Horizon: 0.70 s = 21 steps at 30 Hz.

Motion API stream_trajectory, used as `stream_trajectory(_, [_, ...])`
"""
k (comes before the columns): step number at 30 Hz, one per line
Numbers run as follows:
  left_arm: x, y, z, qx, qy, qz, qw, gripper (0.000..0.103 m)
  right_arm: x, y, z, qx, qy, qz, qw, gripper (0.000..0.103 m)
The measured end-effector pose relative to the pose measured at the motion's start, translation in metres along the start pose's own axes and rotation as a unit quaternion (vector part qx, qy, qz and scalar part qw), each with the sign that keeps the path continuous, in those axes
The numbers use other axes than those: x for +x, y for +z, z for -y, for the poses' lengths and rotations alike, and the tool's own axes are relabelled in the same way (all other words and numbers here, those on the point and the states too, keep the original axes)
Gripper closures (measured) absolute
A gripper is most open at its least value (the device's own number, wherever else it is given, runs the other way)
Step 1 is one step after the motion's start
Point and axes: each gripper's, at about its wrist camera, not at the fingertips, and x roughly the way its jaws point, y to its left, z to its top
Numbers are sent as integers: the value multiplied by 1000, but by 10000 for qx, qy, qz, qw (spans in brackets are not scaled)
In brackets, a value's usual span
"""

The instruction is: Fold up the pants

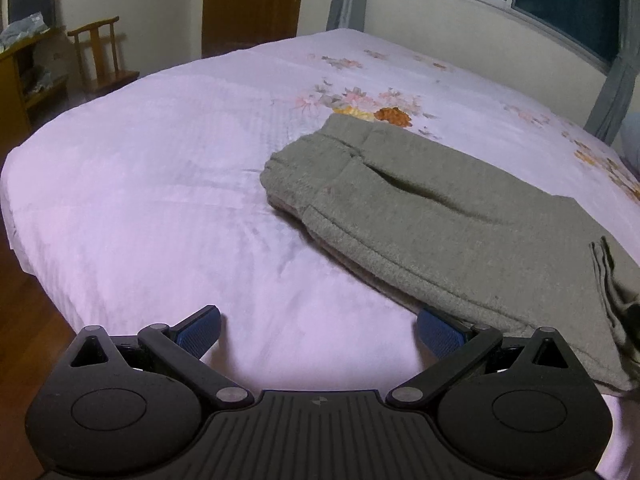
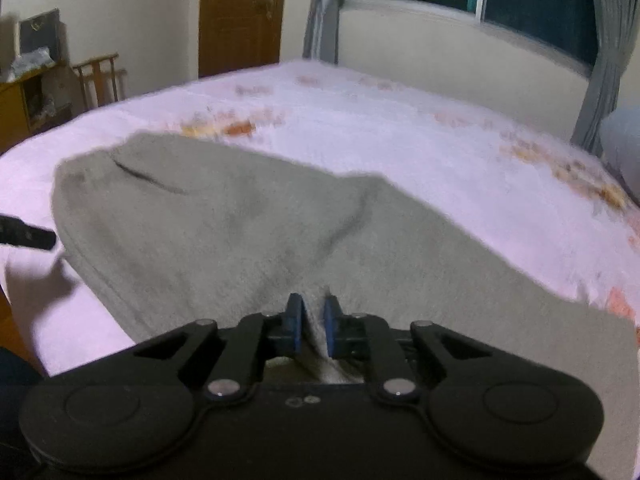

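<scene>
Grey-green pants (image 1: 452, 216) lie on the pink bed sheet (image 1: 160, 184), waistband toward the far side. My left gripper (image 1: 318, 330) is open just above the sheet at the near edge of the pants; its right blue pad (image 1: 438, 334) is tucked partly under the fabric edge. In the right wrist view the pants (image 2: 224, 224) spread ahead, and my right gripper (image 2: 313, 326) is shut on a pinched fold of the pants fabric, lifting it slightly. The tip of the left gripper (image 2: 28, 234) shows at the left edge there.
The bed (image 2: 420, 152) has a floral print toward the window side. A wooden chair (image 1: 102, 54) and a shelf (image 1: 24, 68) stand past the bed's far left, by a brown door (image 1: 250, 4). A pillow (image 2: 624, 148) lies at the right. Wooden floor (image 1: 24, 320) lies left.
</scene>
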Motion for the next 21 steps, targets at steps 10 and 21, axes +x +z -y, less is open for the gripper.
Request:
stream_trajectory(10, [-23, 17, 39, 443, -345, 473, 9973, 0, -33, -12, 32, 299, 339, 203, 9988, 93])
stream_trajectory(21, [-28, 12, 197, 1206, -2221, 199, 9673, 0, -65, -36, 214, 1923, -786, 243, 9779, 89])
